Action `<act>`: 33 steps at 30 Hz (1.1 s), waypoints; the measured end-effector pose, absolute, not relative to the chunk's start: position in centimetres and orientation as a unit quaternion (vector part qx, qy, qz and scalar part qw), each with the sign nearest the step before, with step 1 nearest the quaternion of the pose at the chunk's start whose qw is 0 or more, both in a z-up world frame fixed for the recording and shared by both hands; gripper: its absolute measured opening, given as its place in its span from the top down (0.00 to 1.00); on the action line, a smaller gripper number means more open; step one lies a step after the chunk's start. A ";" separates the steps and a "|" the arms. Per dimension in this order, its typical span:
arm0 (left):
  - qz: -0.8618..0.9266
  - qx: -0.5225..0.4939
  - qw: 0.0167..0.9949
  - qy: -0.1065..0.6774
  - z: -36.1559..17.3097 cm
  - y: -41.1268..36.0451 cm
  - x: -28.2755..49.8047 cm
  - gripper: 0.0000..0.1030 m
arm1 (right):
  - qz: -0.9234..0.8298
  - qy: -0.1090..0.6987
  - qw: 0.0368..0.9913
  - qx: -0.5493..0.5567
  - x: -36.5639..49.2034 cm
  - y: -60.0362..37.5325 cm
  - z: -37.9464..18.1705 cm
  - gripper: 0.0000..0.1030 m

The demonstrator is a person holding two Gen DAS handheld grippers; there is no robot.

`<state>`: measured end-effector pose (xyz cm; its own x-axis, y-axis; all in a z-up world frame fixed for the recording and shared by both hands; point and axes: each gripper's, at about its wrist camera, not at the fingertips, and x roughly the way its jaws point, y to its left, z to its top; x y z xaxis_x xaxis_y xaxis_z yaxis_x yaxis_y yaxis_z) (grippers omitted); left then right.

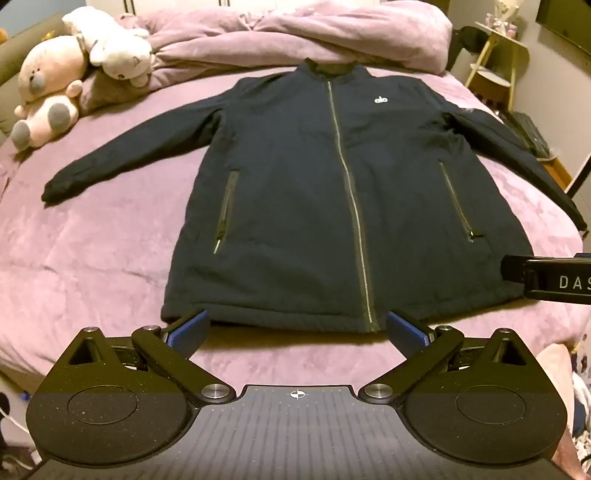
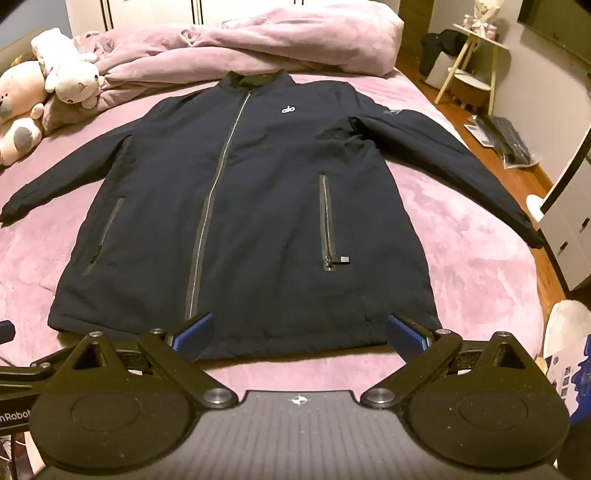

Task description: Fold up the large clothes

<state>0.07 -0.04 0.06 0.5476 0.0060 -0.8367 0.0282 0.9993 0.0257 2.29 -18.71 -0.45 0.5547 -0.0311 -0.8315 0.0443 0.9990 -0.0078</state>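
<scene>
Both tongs gape wide, empty: left gripper (image 1: pixel 297 328) and right gripper (image 2: pixel 299 330) hover just short of the jacket (image 1: pixel 332 206) hem. We see it flat on the bed (image 1: pixel 110 258), zip running straight away from us, collar farthest; left sits nearer the zip end.

pink bed (image 2: pixel 461 258), wooden floor (image 2: pixel 454 122), yellow side table (image 2: pixel 469 59)

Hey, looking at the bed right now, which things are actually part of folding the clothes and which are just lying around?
Part of the job:
- navy jacket, spread flat, zipped
- left tool, open
- right tool, open

Just lying about:
- plush toys
- bunched pink duvet
- small side table
- keyboard on the floor
</scene>
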 end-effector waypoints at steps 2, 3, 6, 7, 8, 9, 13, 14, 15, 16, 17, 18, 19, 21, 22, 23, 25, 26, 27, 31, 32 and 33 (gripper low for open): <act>-0.009 0.015 0.880 0.475 0.1 0.0 0.0 0.00 | -0.019 0.471 0.882 0.011 2.3 -18.8 -0.5 0.04; -0.010 0.015 0.880 0.475 0.1 0.0 0.0 0.00 | -0.018 0.472 0.882 0.011 2.3 -18.8 -0.5 0.04; -0.011 0.012 0.878 0.478 -0.3 0.0 -0.3 0.00 | -0.019 0.473 0.881 0.012 2.3 -18.9 -0.5 0.04; -0.012 0.011 0.878 0.478 -0.3 0.0 -0.3 0.00 | -0.019 0.473 0.881 0.011 2.3 -18.9 -0.5 0.04; -0.012 0.011 0.878 0.479 -0.2 0.0 -0.1 0.00 | -0.019 0.473 0.881 0.011 2.3 -18.9 -0.5 0.04; -0.012 0.011 0.878 0.479 -0.2 0.0 -0.1 0.00 | -0.018 0.473 0.881 0.011 2.3 -18.9 -0.5 0.04; -0.011 0.009 0.879 0.477 -0.1 0.0 -0.4 0.00 | -0.017 0.473 0.881 0.010 2.2 -18.8 -0.4 0.04; -0.011 0.009 0.879 0.476 0.0 0.0 -0.4 0.00 | -0.017 0.473 0.881 0.012 2.2 -18.9 -0.4 0.04; -0.011 0.009 0.877 0.481 -0.3 -0.2 0.0 0.00 | -0.017 0.474 0.880 0.013 2.2 -18.9 -0.4 0.04; -0.012 0.008 0.877 0.481 -0.2 -0.2 0.1 0.00 | -0.017 0.474 0.880 0.015 2.2 -19.0 -0.5 0.04; -0.013 0.007 0.876 0.481 -0.2 -0.1 0.0 0.00 | -0.017 0.474 0.880 0.015 2.2 -19.0 -0.5 0.04; -0.013 0.006 0.876 0.482 -0.2 -0.1 0.0 0.00 | -0.017 0.474 0.880 0.015 2.2 -19.0 -0.4 0.04; -0.014 0.006 0.876 0.482 -0.2 -0.1 0.0 0.00 | -0.017 0.474 0.880 0.016 2.2 -19.0 -0.5 0.04; -0.014 0.005 0.876 0.483 -0.2 -0.1 0.0 0.00 | -0.017 0.474 0.880 0.016 2.2 -19.3 -0.6 0.04; -0.014 0.005 0.876 0.483 -0.2 -0.1 0.0 0.00 | -0.016 0.474 0.880 0.016 2.2 -19.2 -0.6 0.04; -0.015 0.005 0.876 0.483 -0.2 0.0 0.0 0.00 | -0.016 0.474 0.880 0.015 2.0 -19.2 -0.5 0.04; -0.015 0.004 0.875 0.483 -0.2 0.0 0.0 0.00 | -0.015 0.474 0.880 0.015 2.0 -19.3 -0.5 0.04; -0.015 0.003 0.875 0.483 -0.3 0.0 0.0 0.00 | -0.016 0.475 0.880 0.016 2.0 -19.2 -0.5 0.04; -0.015 0.002 0.875 0.484 -0.3 0.0 0.0 0.00 | -0.016 0.475 0.880 0.019 2.0 -19.4 -0.5 0.04; -0.016 -0.003 0.874 0.485 -0.3 0.1 0.0 0.00 | -0.016 0.475 0.880 0.019 2.1 -19.4 -0.5 0.04; -0.016 -0.004 0.874 0.485 -0.2 0.2 0.0 0.00 | -0.015 0.475 0.879 0.020 2.1 -19.4 -0.5 0.04; -0.016 -0.004 0.874 0.485 -0.2 0.2 0.0 0.00 | -0.015 0.476 0.879 0.020 2.1 -19.4 -0.5 0.04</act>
